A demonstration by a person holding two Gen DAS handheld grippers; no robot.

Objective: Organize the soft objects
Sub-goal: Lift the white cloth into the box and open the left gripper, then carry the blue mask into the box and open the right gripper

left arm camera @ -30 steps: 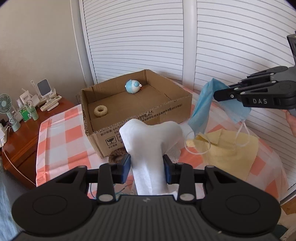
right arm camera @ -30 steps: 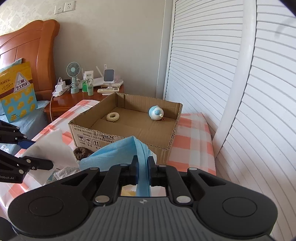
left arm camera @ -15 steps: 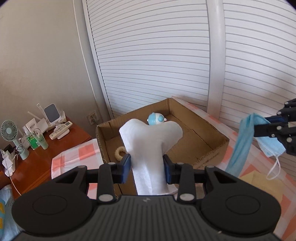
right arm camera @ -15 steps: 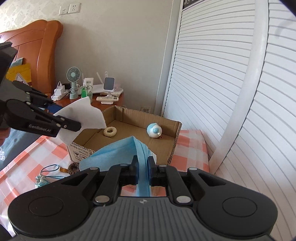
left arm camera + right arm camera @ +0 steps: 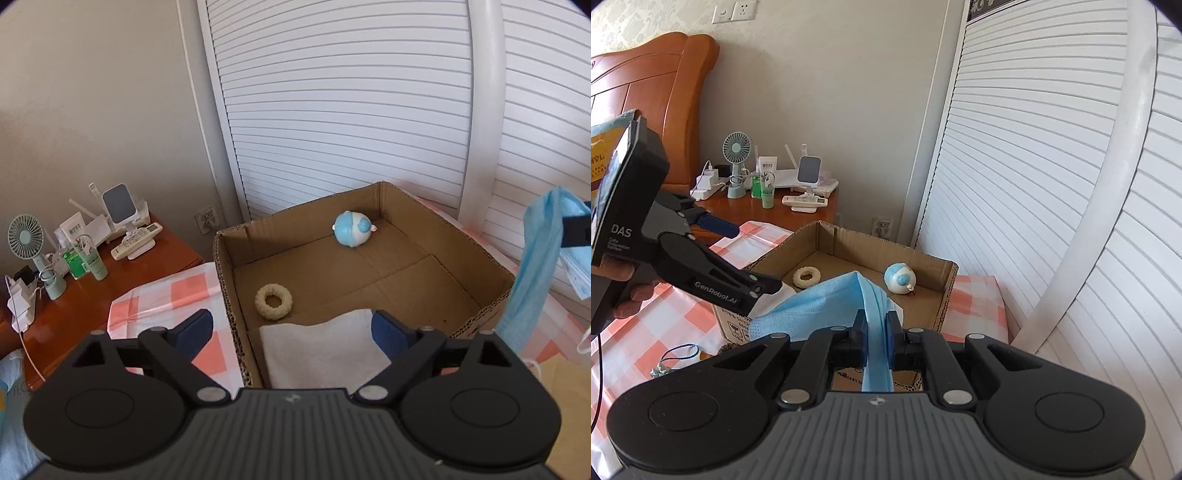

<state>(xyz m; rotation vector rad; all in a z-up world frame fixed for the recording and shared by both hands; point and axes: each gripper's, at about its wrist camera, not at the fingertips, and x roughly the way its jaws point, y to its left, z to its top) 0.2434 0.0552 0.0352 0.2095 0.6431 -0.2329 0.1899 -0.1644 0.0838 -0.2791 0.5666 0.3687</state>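
On the left, the left gripper (image 5: 291, 332) hangs over the near end of the cardboard box (image 5: 506, 275), and its jaws are opening wide, no longer clamped on the white cloth (image 5: 321, 349) as they were a second ago. The cloth, which stood upright between the blue pads a moment back, now lies flat on the box floor by the near wall, free of both fingers. To my eye that is one soft thing delivered, and this hand is free to fetch another.

Inside the box, from left to right, lie a cream knitted ring (image 5: 274, 301) close to the cloth's far edge, and a blue-and-white round toy (image 5: 351, 229) off near the far wall. The rest of the floor is bare cardboard.

To the right, the right gripper (image 5: 876, 339) is pressed together on a folded blue face mask (image 5: 827, 306), which drapes to the left over the box's near side. It looks next in line for the box. A dark cord charm (image 5: 677, 356) waits on the checked tablecloth (image 5: 975, 295).
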